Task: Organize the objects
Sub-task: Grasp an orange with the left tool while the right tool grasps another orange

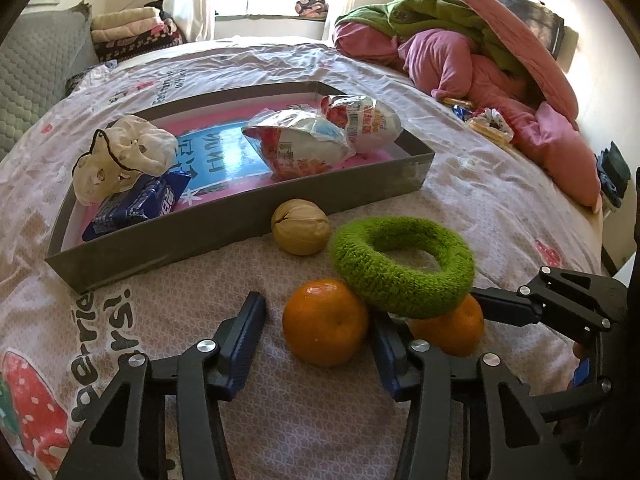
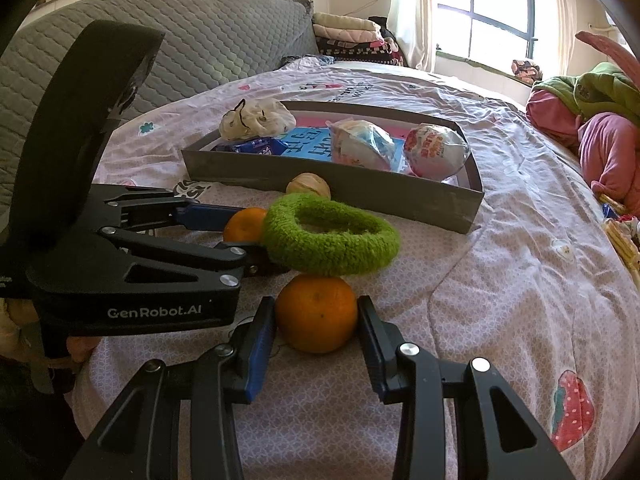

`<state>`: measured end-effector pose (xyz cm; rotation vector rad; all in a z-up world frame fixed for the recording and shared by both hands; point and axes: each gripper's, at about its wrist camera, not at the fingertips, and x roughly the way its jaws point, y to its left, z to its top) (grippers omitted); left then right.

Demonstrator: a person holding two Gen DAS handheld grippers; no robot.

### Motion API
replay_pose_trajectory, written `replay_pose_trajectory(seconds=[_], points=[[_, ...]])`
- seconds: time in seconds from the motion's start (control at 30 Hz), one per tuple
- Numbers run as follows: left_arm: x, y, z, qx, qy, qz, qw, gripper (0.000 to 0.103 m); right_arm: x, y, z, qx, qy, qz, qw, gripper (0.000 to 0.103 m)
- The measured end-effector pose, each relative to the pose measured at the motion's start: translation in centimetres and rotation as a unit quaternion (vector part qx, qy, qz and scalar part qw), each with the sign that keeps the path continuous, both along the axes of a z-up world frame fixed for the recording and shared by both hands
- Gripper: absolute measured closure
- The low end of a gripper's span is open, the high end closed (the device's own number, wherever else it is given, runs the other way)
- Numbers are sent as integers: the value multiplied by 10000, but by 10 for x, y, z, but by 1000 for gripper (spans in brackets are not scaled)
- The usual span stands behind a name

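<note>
1. Starting with the biggest thing: the bed (image 1: 460,184), covered in a pinkish sheet with strawberry prints, and everything else sits on it.
2. Next is the shallow grey box (image 1: 248,216) lying flat on the sheet. Inside it are a cream cloth bundle (image 1: 128,152) on top of a blue packet (image 1: 136,204) at one end, and two big foil egg packs (image 1: 364,120) side by side at the other end.
3. Pile of pink and green bedding (image 1: 460,52) heaped at the far side of the bed, well away from the box.
4. Left gripper (image 1: 316,344): wide open, one finger on each side of the left orange (image 1: 325,322). Neither finger looks like it's touching the fruit.
5. Right gripper (image 2: 316,324): also open, fingers either side of the right orange (image 2: 316,314) and very close to it. Can't tell for sure whether the pads touch the peel.
6. Fuzzy green ring (image 1: 404,266) is tilted, propped up on top of both oranges, just in front of the box.
7. The two oranges sit near each other on the sheet, under the ring's near edge.
8. Smallest: a walnut (image 1: 300,232) on the sheet right up against the box's front wall, just beside the ring.
</note>
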<state>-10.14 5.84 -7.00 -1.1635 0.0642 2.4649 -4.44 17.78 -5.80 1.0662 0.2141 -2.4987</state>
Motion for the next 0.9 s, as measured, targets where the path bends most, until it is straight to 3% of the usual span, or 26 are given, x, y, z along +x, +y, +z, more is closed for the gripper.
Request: replay_pose_trajectory(seconds=[0.17, 0.67, 0.9], points=[[3, -1, 3, 51, 4, -30, 10000, 63, 1, 0, 0, 29, 19, 2, 10000, 62], [17, -17, 12, 254, -65, -16, 9997, 64, 2, 15, 10, -3, 151, -238, 9996, 62], [18, -33, 27, 283, 195, 243, 9991, 64, 5, 29, 22, -80, 350, -492, 9981, 62]])
